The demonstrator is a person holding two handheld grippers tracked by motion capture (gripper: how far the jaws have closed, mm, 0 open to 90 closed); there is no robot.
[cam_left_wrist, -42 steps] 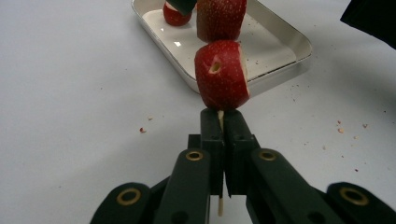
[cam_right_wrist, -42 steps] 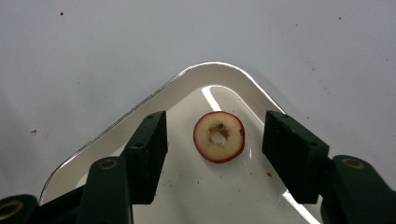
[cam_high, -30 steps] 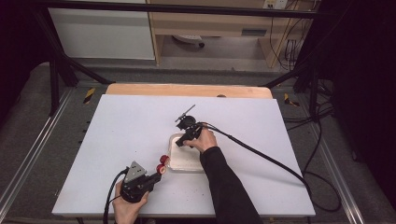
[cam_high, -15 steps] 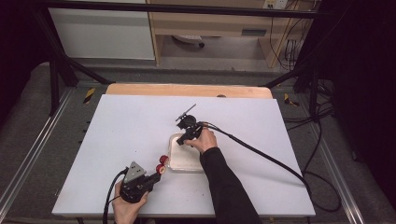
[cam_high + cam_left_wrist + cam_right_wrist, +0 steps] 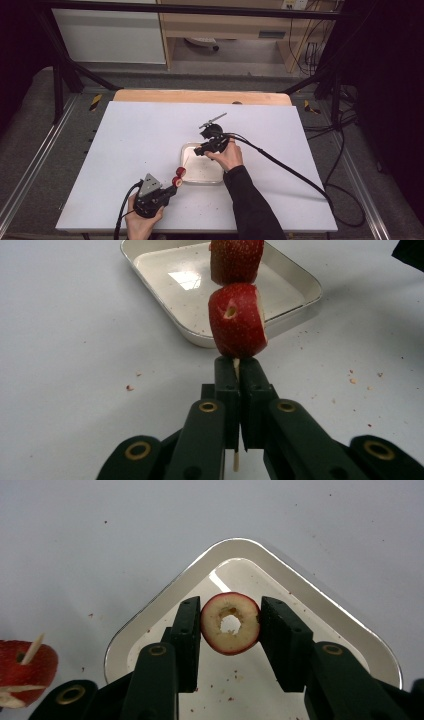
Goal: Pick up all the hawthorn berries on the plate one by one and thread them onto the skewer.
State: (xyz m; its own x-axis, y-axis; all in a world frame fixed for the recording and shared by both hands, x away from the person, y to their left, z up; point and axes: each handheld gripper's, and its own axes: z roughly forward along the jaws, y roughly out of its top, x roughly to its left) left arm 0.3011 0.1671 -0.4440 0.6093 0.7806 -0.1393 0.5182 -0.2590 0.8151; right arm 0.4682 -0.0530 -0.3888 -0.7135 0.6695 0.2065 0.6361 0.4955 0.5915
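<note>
My left gripper [image 5: 239, 365] [image 5: 169, 189] is shut on a thin wooden skewer [image 5: 235, 460] near the table's front edge. Two red fruit pieces [image 5: 237, 320] [image 5: 177, 175] are threaded on the skewer, its tip pointing over the white tray [image 5: 207, 170]. My right gripper [image 5: 231, 605] [image 5: 201, 150] hovers above the tray's far left part. A ring-shaped fruit slice [image 5: 215, 630] with red skin and a cored hole sits between its pads. These jaws have just been closing and now press on the slice.
The tray [image 5: 165, 605] lies at the middle of the white table [image 5: 130, 145] and has crumbs in it. Small crumbs dot the table around it. A wooden strip [image 5: 200, 96] runs along the far edge. Cables trail off both grippers.
My right hand has shifted a little and lifted over the tray with the slice. The left gripper and its skewer have stayed in place.
</note>
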